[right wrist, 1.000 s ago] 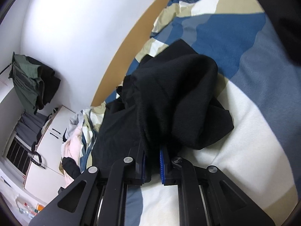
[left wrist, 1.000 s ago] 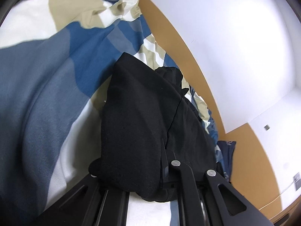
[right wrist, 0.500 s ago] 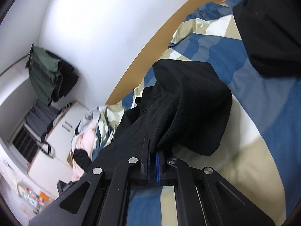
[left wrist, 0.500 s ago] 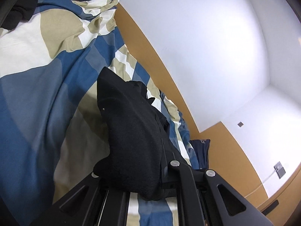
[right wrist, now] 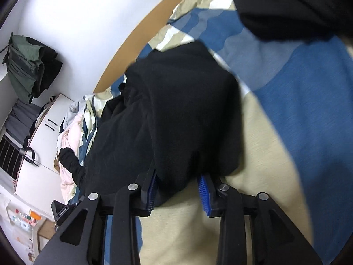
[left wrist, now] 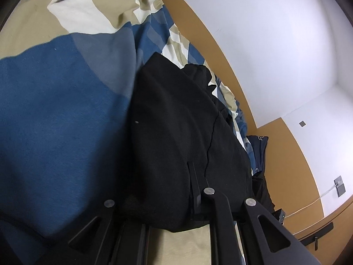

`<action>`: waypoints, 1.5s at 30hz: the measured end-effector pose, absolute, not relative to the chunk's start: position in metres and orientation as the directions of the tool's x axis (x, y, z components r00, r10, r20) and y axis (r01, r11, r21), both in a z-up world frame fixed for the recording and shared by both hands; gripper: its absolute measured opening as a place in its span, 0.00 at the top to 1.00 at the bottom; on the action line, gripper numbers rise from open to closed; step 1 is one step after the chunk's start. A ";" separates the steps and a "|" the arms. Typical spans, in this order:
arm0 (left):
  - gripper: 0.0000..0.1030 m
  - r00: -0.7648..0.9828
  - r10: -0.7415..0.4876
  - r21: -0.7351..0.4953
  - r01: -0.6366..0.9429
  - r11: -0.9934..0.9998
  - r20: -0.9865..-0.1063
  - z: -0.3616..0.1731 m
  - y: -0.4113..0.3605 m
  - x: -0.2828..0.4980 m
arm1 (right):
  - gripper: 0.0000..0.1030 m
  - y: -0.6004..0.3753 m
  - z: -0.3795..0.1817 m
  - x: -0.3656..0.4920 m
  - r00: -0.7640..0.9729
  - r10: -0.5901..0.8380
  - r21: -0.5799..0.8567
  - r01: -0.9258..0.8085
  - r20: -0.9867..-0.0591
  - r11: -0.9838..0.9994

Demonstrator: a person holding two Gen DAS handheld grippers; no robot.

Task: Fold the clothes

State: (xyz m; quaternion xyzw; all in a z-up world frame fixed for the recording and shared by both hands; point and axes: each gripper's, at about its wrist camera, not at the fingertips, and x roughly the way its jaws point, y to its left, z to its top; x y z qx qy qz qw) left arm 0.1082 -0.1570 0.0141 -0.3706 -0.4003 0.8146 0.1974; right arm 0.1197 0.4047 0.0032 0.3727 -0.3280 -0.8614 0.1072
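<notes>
A black garment [left wrist: 176,121] lies in a bunched heap on a bed cover [left wrist: 55,121] patterned in blue, beige and white. My left gripper [left wrist: 186,170] is shut on the garment's near edge; the cloth drapes over and hides its left finger. In the right wrist view the same black garment [right wrist: 181,110] lies between the blue pads [right wrist: 204,196] of my right gripper [right wrist: 178,190], which stands open with its jaws wide apart. The cloth's hem rests loosely between them on the bed cover [right wrist: 297,132].
A second black garment [right wrist: 286,6] lies at the far right of the bed. A pile of mixed clothes [right wrist: 72,132] sits at the bed's left end beside a white cabinet [right wrist: 44,137]. A brown wall panel [left wrist: 220,50] runs along the far side.
My right gripper has opened; its blue pads were pressed together on the black cloth before. Both grippers have dropped closer to the bed. The left gripper keeps its hold.
</notes>
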 end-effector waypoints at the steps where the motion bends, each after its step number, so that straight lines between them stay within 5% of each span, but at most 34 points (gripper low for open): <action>1: 0.83 -0.648 0.610 -0.791 -0.019 -0.611 -0.456 0.016 -0.160 0.109 | 0.61 0.409 0.005 0.121 -0.702 -0.420 0.632 -0.055 -0.576 -0.773; 5: 0.69 -0.681 0.490 -0.709 0.060 -0.702 -0.543 0.029 -0.183 0.119 | 0.53 0.420 0.020 0.128 -0.719 -0.336 0.536 -0.059 -0.608 -0.842; 7: 0.60 -0.715 0.391 -0.646 0.112 -0.755 -0.580 0.039 -0.196 0.126 | 0.31 0.423 0.037 0.134 -0.755 -0.179 0.416 -0.135 -0.631 -0.899; 9: 0.43 -0.736 0.342 -0.636 0.153 -0.756 -0.584 0.045 -0.212 0.129 | 0.21 0.430 0.044 0.136 -0.776 -0.094 0.384 -0.199 -0.624 -0.902; 13: 0.43 -0.746 0.312 -0.600 0.143 -0.787 -0.588 0.064 -0.214 0.126 | 0.21 0.428 0.048 0.130 -0.800 -0.124 0.446 -0.191 -0.587 -0.874; 18: 0.33 -0.738 0.346 -0.491 -0.022 -0.871 -0.579 0.083 -0.134 0.103 | 0.21 0.355 0.069 0.113 -0.847 -0.166 0.330 -0.012 -0.506 -0.944; 22: 0.29 -0.692 0.397 -0.413 -0.155 -0.897 -0.603 0.079 -0.067 0.080 | 0.21 0.306 0.057 0.083 -0.781 -0.287 0.296 0.137 -0.555 -0.945; 27: 0.29 -0.655 0.370 -0.335 -0.185 -0.924 -0.659 0.044 -0.041 0.058 | 0.23 0.318 0.028 0.060 -0.705 -0.158 0.218 0.005 -0.692 -0.976; 31: 0.29 -0.688 0.404 -0.461 -0.112 -0.880 -0.603 0.039 -0.073 0.061 | 0.23 0.371 0.035 0.073 -0.748 0.010 0.235 -0.221 -0.664 -0.946; 35: 0.29 -0.691 0.380 -0.495 -0.038 -0.868 -0.615 0.038 -0.093 0.056 | 0.22 0.374 0.059 0.094 -0.847 -0.015 0.302 -0.173 -0.531 -0.938; 39: 0.25 -0.733 0.269 -0.365 -0.031 -0.931 -0.625 0.066 -0.075 0.058 | 0.11 0.316 0.076 0.095 -0.886 -0.209 0.273 0.098 -0.414 -0.957; 41: 0.17 -0.750 0.231 -0.262 -0.080 -0.962 -0.619 0.079 -0.047 0.059 | 0.10 0.285 0.070 0.084 -0.852 -0.253 0.208 0.173 -0.459 -0.963; 45: 0.17 -0.777 0.123 0.034 -0.183 -0.983 -0.617 0.073 0.018 0.061 | 0.10 0.268 0.035 0.044 -0.732 -0.219 0.173 0.139 -0.645 -0.975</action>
